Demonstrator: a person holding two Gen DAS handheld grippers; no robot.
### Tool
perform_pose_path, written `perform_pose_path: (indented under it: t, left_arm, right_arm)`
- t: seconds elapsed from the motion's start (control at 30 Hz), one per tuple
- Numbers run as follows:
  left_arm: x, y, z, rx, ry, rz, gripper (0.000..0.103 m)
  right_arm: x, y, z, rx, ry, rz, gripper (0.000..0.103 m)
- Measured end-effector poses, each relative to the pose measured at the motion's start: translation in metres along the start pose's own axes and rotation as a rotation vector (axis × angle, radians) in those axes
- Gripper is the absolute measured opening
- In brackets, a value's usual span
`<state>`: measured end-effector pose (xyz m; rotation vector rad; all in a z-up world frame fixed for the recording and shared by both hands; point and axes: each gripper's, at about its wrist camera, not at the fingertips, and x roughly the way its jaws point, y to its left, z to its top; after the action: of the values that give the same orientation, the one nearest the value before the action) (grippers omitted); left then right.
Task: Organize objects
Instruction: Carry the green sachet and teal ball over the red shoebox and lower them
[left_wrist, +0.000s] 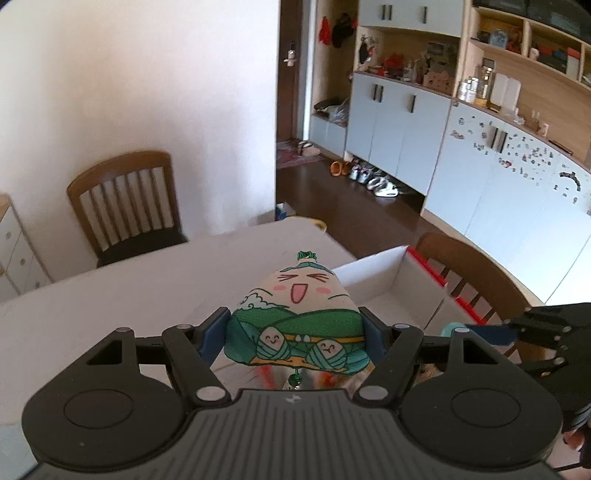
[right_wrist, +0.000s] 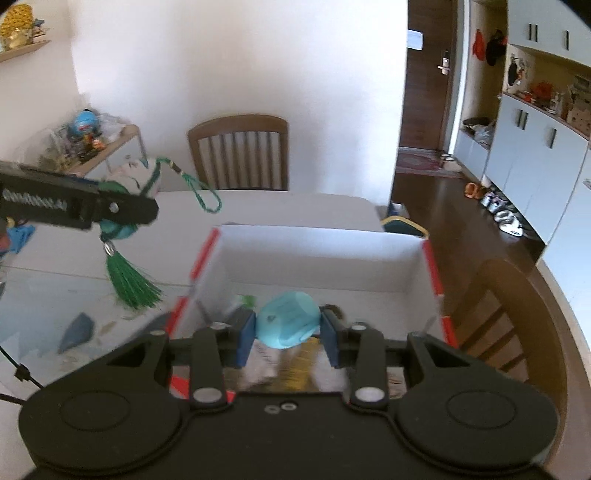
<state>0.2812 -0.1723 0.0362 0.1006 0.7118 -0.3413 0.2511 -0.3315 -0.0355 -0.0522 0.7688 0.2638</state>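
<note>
Over the white table (left_wrist: 129, 280), both grippers are loaded. The left gripper (left_wrist: 295, 332) is clamped on a cloth sachet (left_wrist: 295, 314) with a laughing face, lifted clear of the table and just left of the open box (right_wrist: 321, 258). Its green tassel (right_wrist: 133, 284) hangs loose below and its cord (right_wrist: 203, 192) trails off the top. The right gripper (right_wrist: 288, 328) pinches a small blue pouch (right_wrist: 288, 325) above the box's inside. My worry is the tassel or cord snagging on the box wall as the sachet swings across. The two grippers are near each other and could knock together. The pouch looks soft and could slip out.
</note>
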Motion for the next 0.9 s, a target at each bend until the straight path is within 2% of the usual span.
perform_pose_path:
  t: [0.2,0.5,0.7,0.9]
  left_arm:
    - [0.028,-0.027,0.009,0.038,-0.006,-0.002,0.073]
    - [0.094,-0.045,-0.021,0.069,0.117,0.023,0.073]
    - [0.125,-0.047,-0.036,0.081,0.188,0.035,0.073]
    - [0.143,-0.045,-0.043,0.078,0.227,0.036,0.073]
  right_arm:
    - [0.019,-0.026,-0.007,0.009,0.028,-0.029,0.037]
    - [0.057,-0.051,-0.013,-0.005,0.082,-0.024,0.037]
    - [0.079,-0.047,-0.018,-0.055,0.118,0.008,0.037]
    - [0.09,-0.034,-0.027,-0.136,0.145,0.044,0.036]
